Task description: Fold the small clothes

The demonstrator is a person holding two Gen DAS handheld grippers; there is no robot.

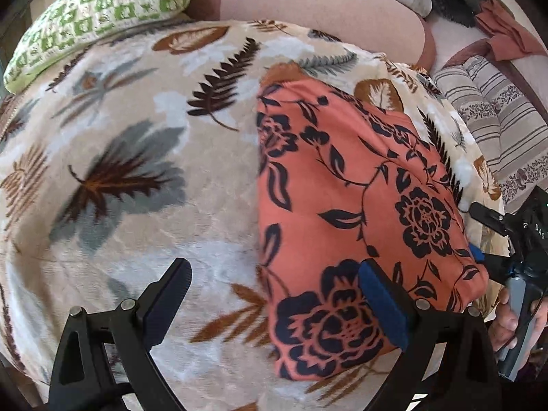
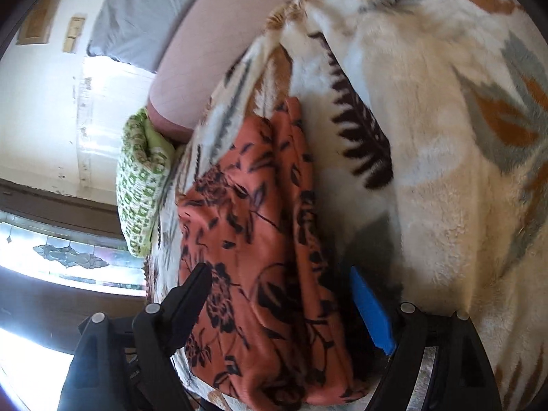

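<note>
Fleecy cream blanket printed with brown, grey and rust leaves (image 1: 137, 178) covered the bed, and every place below is given from it. At its far edge lay a green-and-white quilted pillow (image 1: 99, 10) and a plain pink bolster (image 1: 308, 10); off its right side sat a grey striped cushion (image 1: 493, 116).

The left gripper (image 1: 274, 304) hung over the blanket with its jaws spread wide and nothing pinched. Its left finger hovered above bare fleece, while the blue-padded right finger (image 1: 383, 304) stood over the near part of the garment; whether that pad touched the cloth could not be told.

The right gripper (image 2: 284, 308) also stood wide apart, holding nothing. Its black finger and its blue-padded finger (image 2: 371, 311) straddled the near end of the garment, with the pads clear of the fabric. In the left wrist view this tool showed at the blanket's right edge, with a hand (image 1: 507, 322) wrapped round its handle.

The coral-orange garment with black rose and vine print (image 1: 359, 226) lay on the right half of the blanket, folded into a compact, roughly rectangular packet. From the right wrist view its stacked layers showed as long parallel folds (image 2: 267, 239) along one side, and the surface was fairly smooth.
</note>
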